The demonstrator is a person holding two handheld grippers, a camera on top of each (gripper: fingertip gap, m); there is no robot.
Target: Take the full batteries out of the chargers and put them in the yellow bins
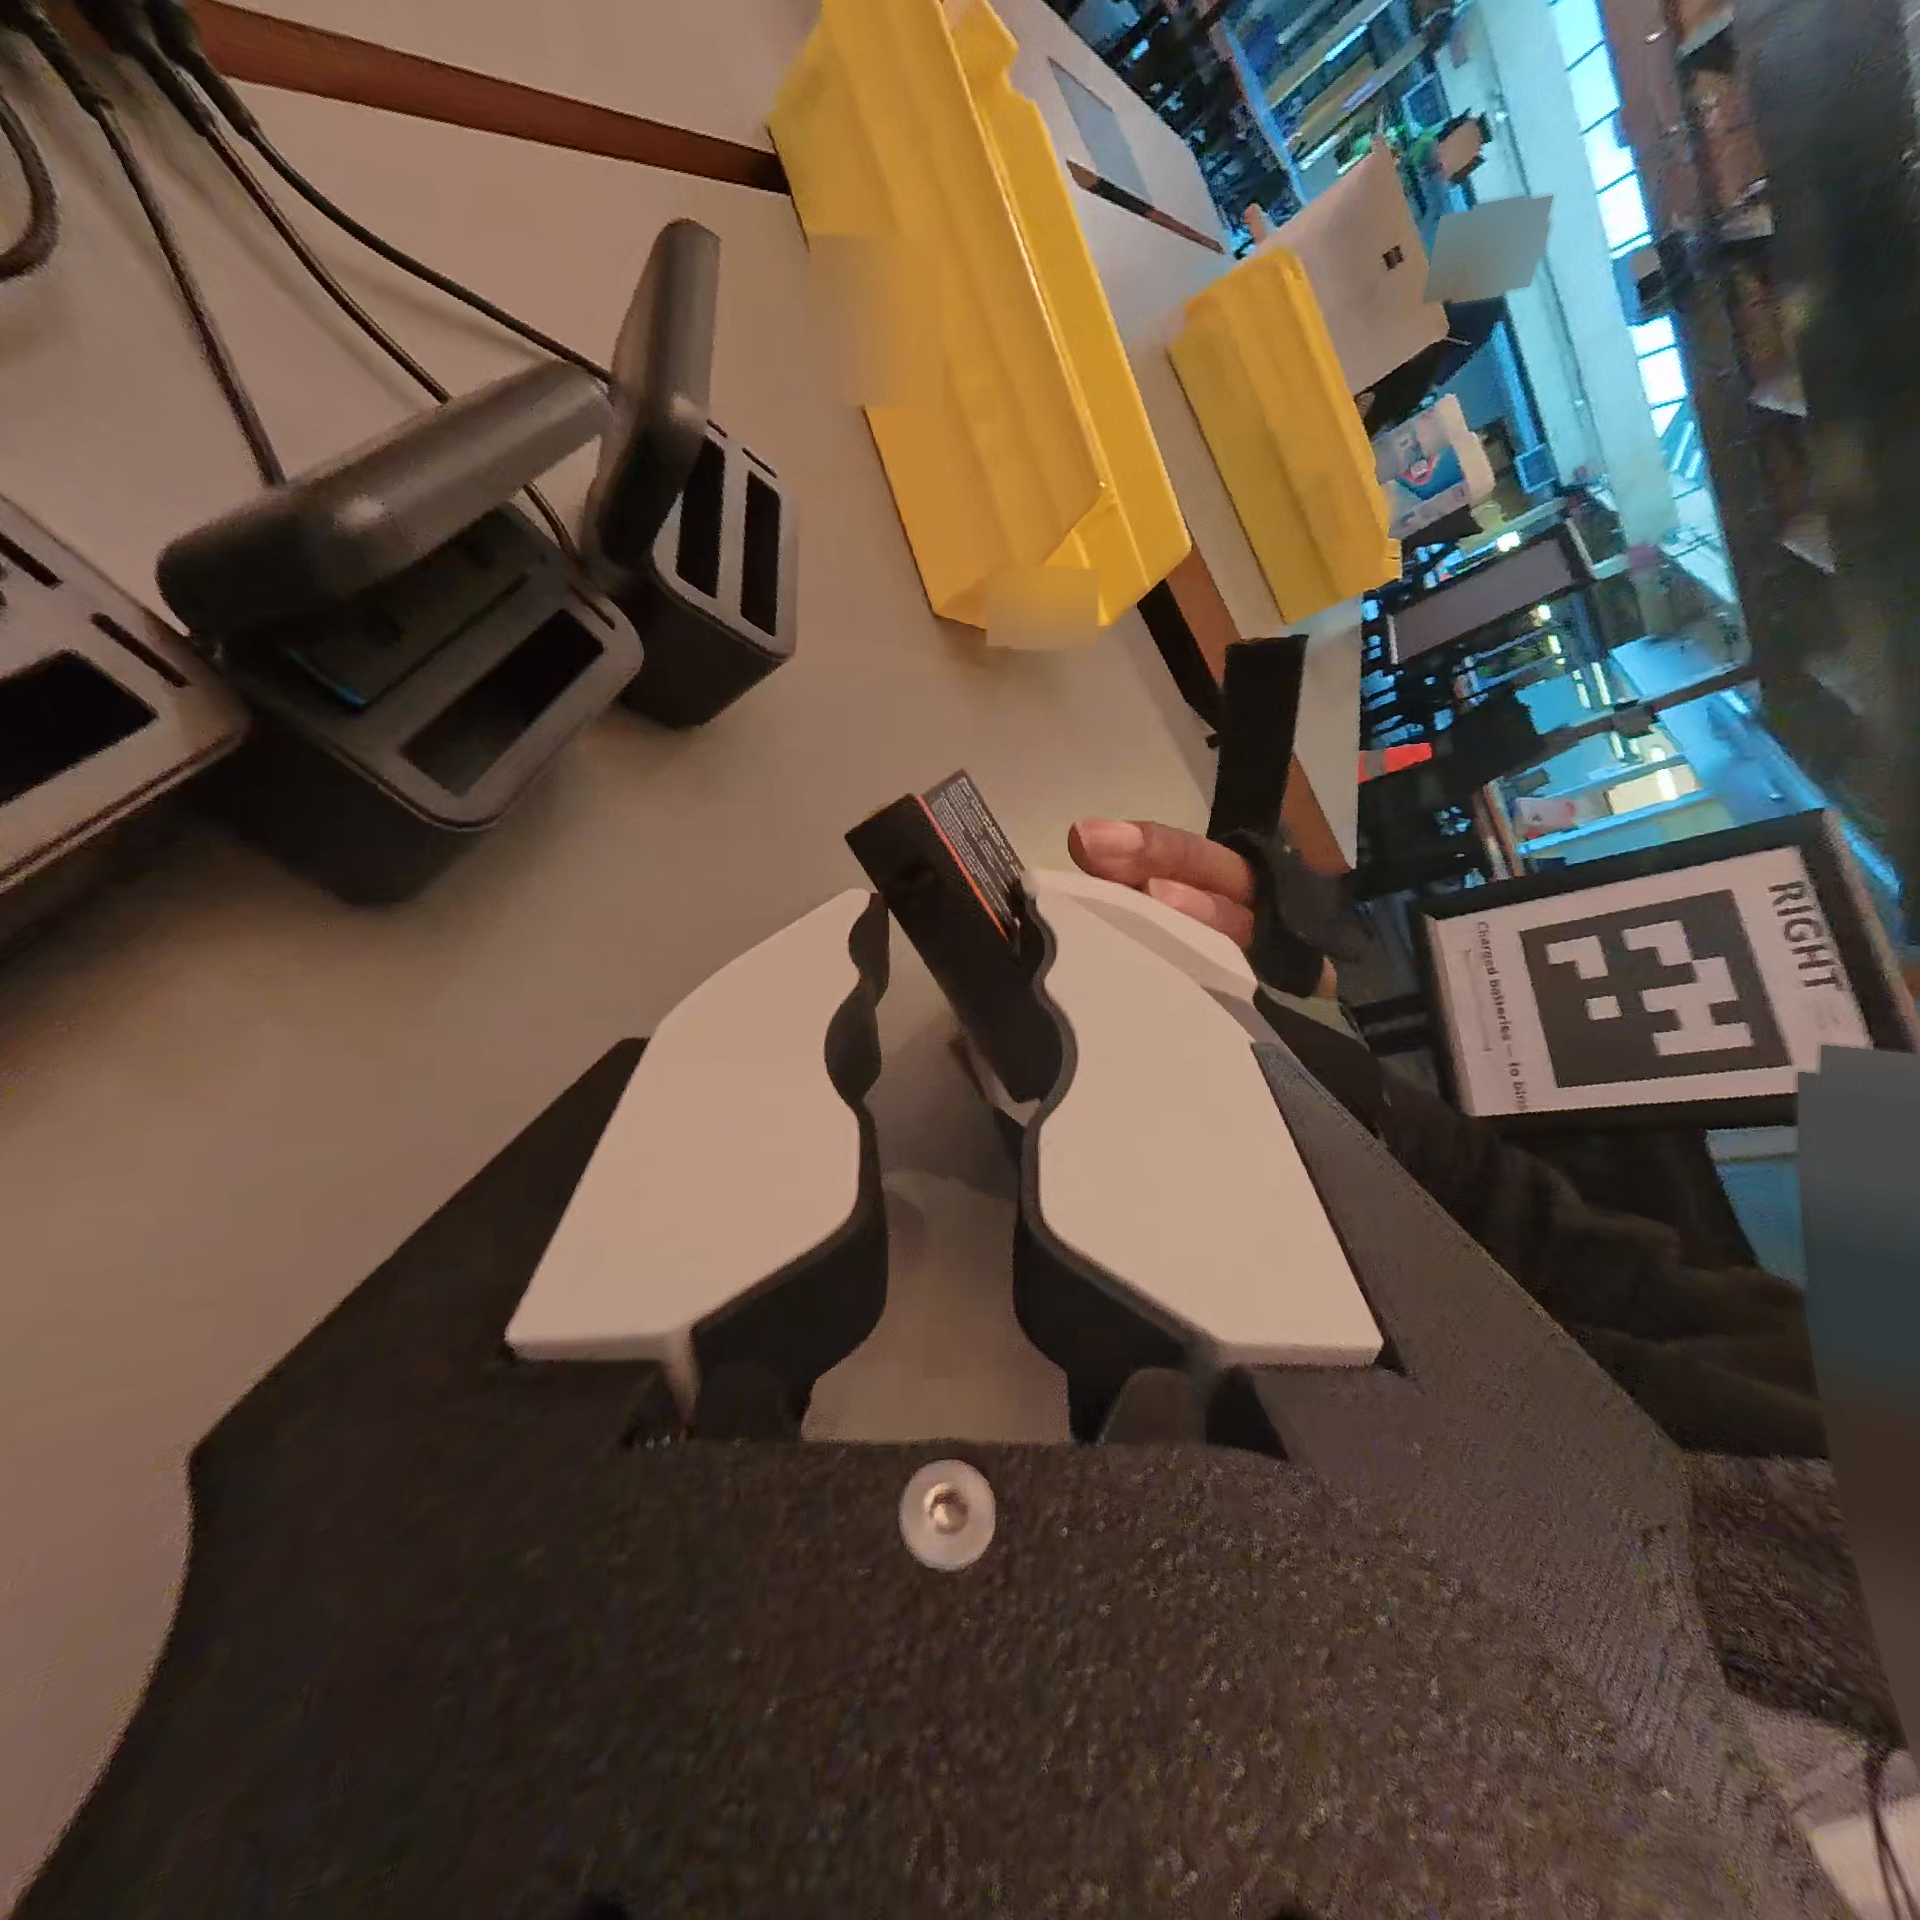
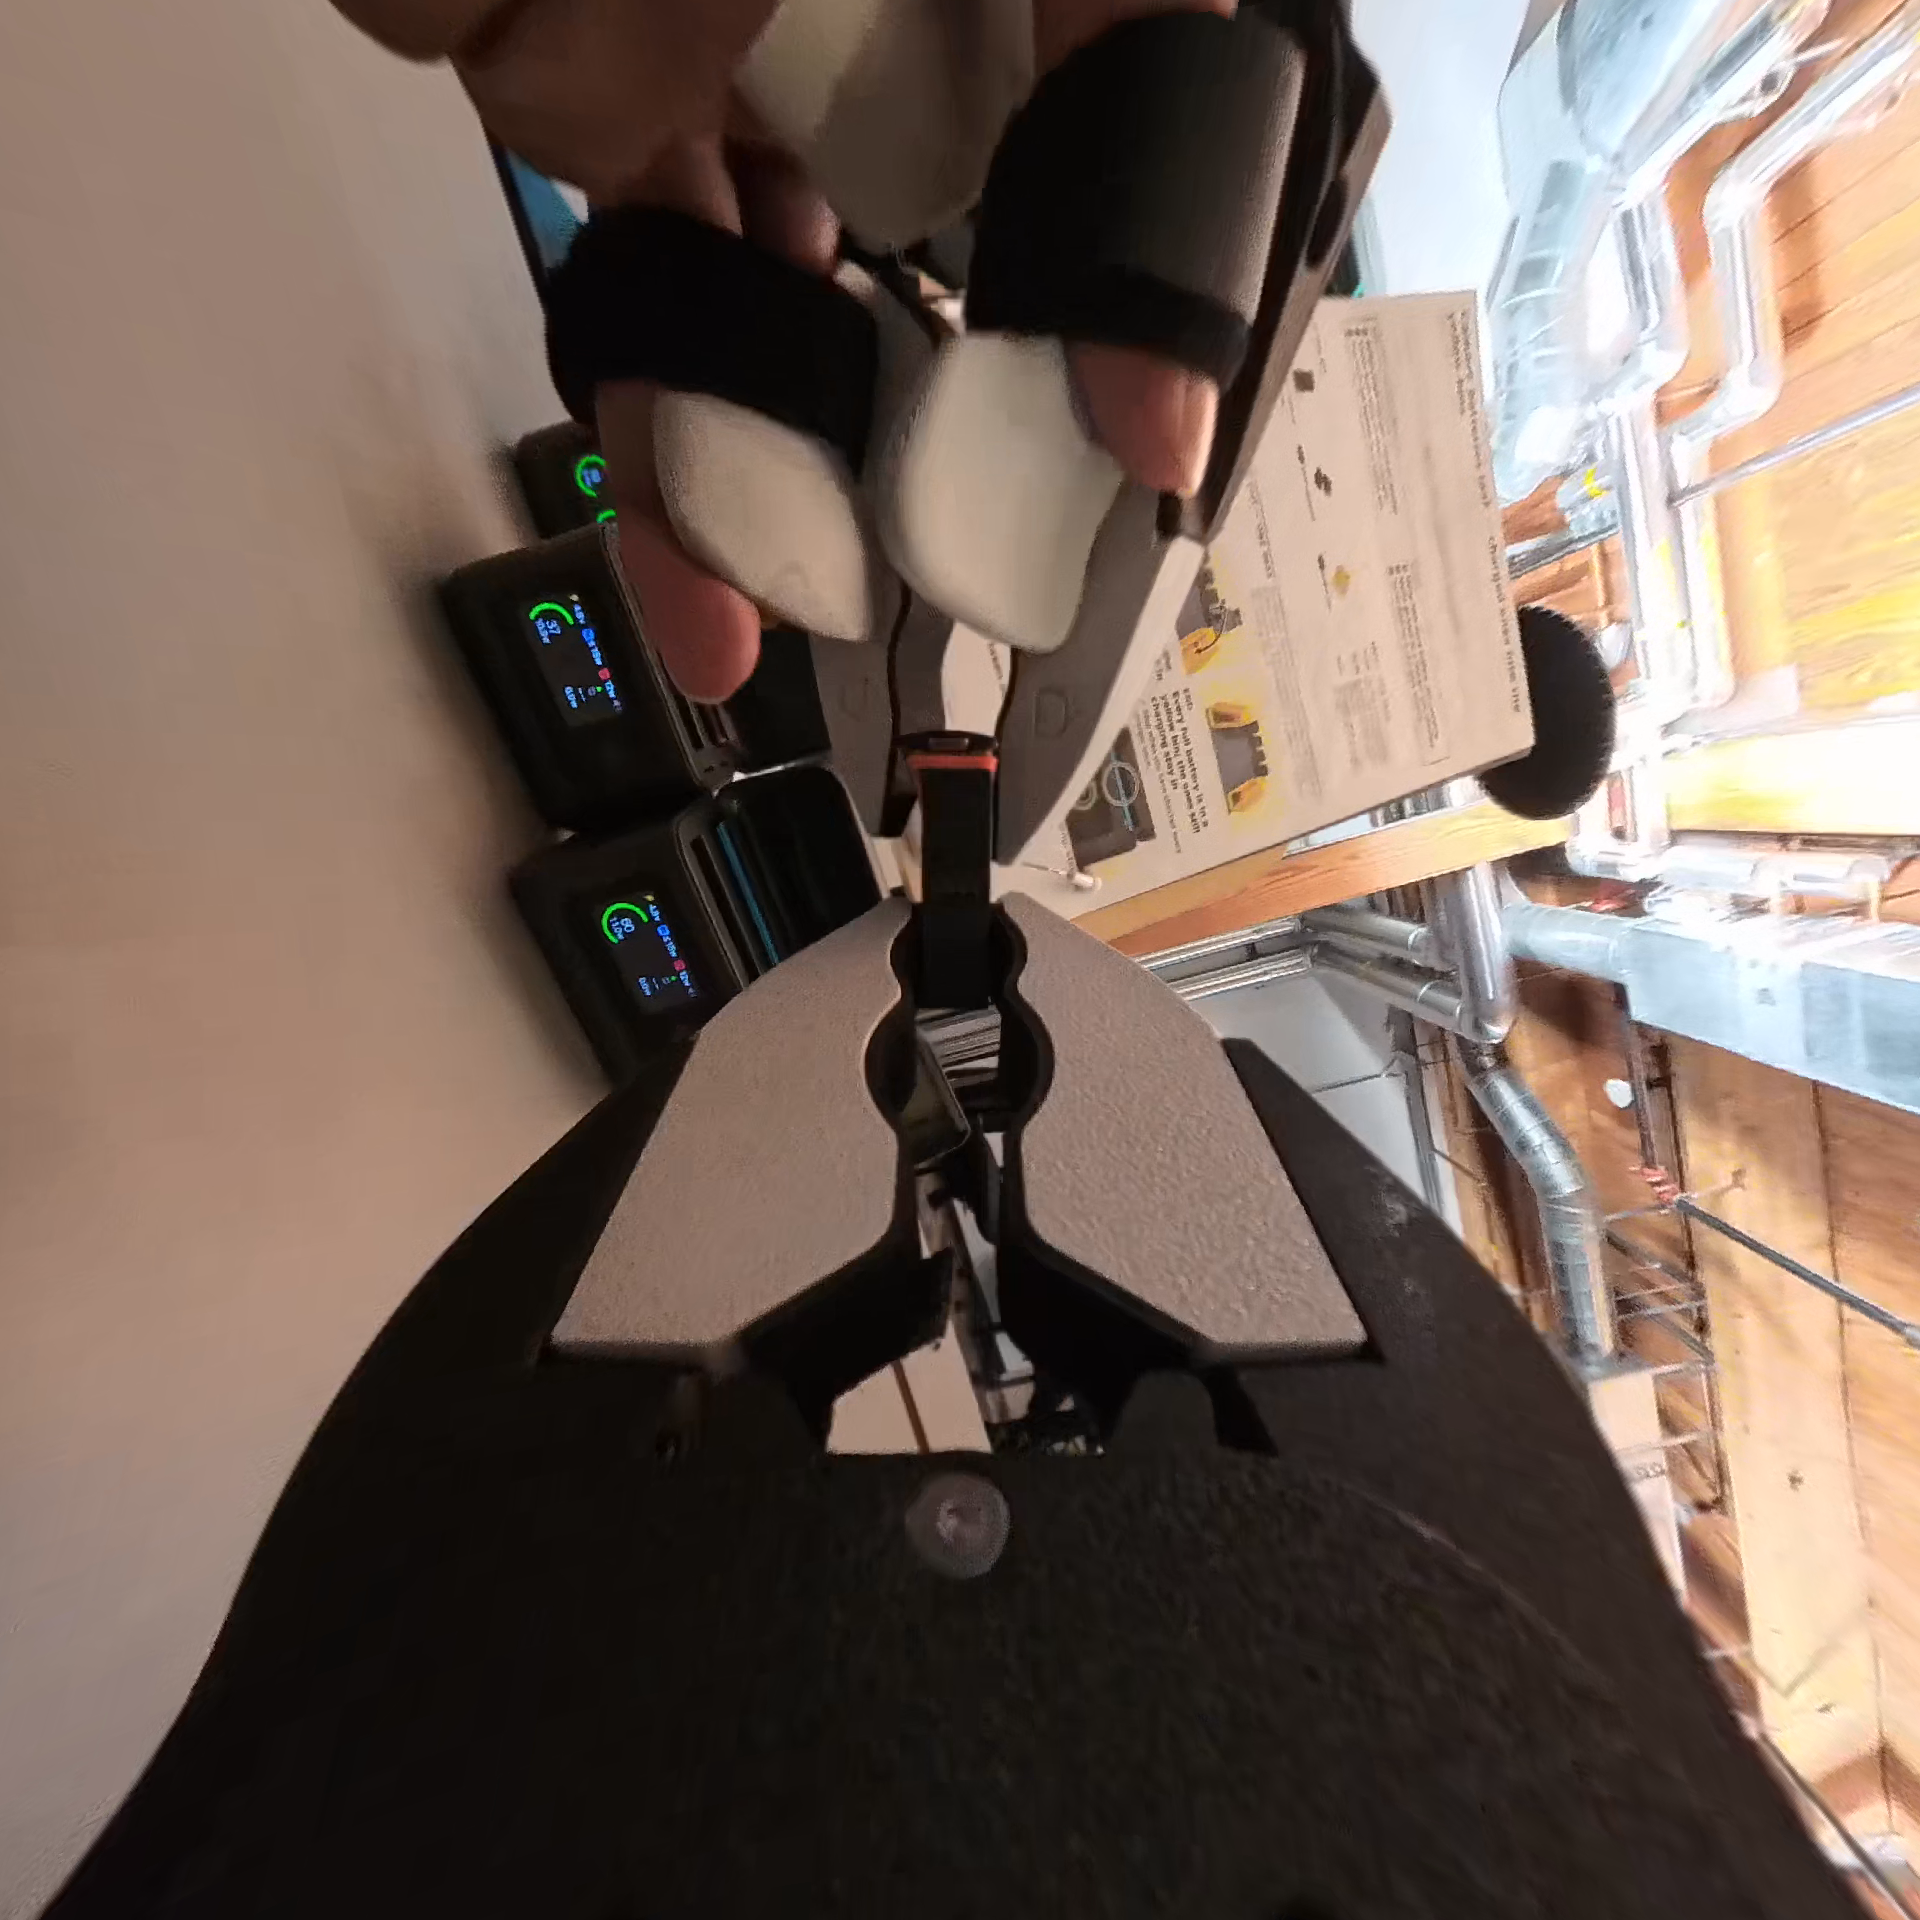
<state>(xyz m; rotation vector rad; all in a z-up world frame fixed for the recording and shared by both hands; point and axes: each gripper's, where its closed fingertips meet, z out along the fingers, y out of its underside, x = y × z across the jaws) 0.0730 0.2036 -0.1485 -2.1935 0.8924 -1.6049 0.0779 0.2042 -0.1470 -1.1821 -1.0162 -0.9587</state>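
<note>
Mid-handover above the bench (image 1: 436, 987): battery (image 1: 961, 914) out of the chargers (image 1: 436, 707), right gripper (image 2: 956, 914) jaws clamped on it, left gripper (image 1: 951, 904) jaws parted around it, next likely needing one clean grip, then carrying to the yellow bins (image 1: 997, 343).

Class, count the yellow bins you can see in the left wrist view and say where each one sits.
2. A large yellow bin lies on the table beyond the chargers; a smaller yellow bin sits just right of it, near the table edge. Others may be out of frame.
</note>
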